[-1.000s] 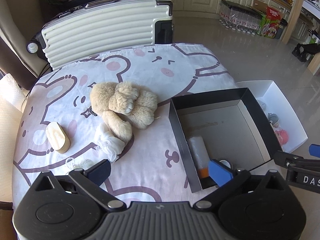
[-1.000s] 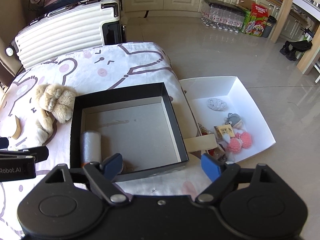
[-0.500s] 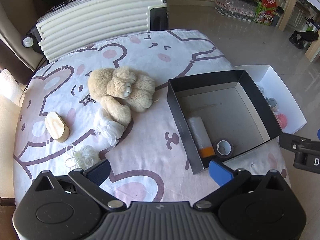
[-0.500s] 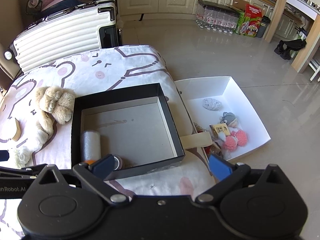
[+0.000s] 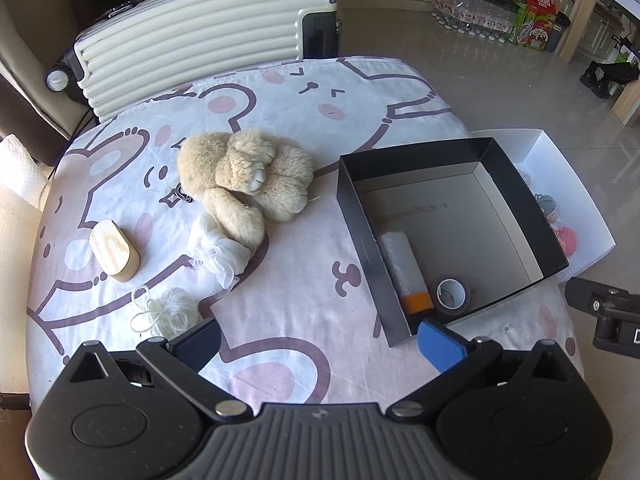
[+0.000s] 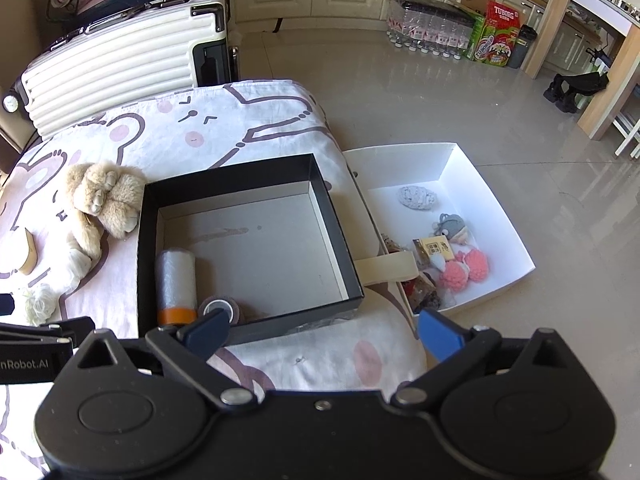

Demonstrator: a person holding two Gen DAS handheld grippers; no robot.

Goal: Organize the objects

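A black open box [image 5: 516,184] [image 6: 224,182] sits on the cartoon-print cloth at the table's right side. Inside it lie a clear film roll with an orange end [image 5: 404,268] [image 6: 176,280] and a dark tape roll [image 5: 452,294] [image 6: 220,309]. Left of the box rest a beige plush toy [image 5: 244,176] [image 6: 104,196], a white mesh bundle [image 5: 218,252], a wooden oval piece [image 5: 114,250] and a white string tangle [image 5: 168,314]. My left gripper [image 5: 318,342] hangs open over the cloth near the front edge. My right gripper [image 6: 322,330] is open above the box's front wall, nothing between its fingers.
A white tray [image 6: 472,184] [image 5: 568,184] beside the table on the right holds several small knitted toys. A cream suitcase [image 5: 200,36] stands behind the table. Bottled water packs and a green carton [image 6: 494,34] line the far cabinets on the tiled floor.
Both grippers have pulled back and up from the box. The tape roll now shows fully in the box's front corner. The right jaws stand a little wider than a second ago.
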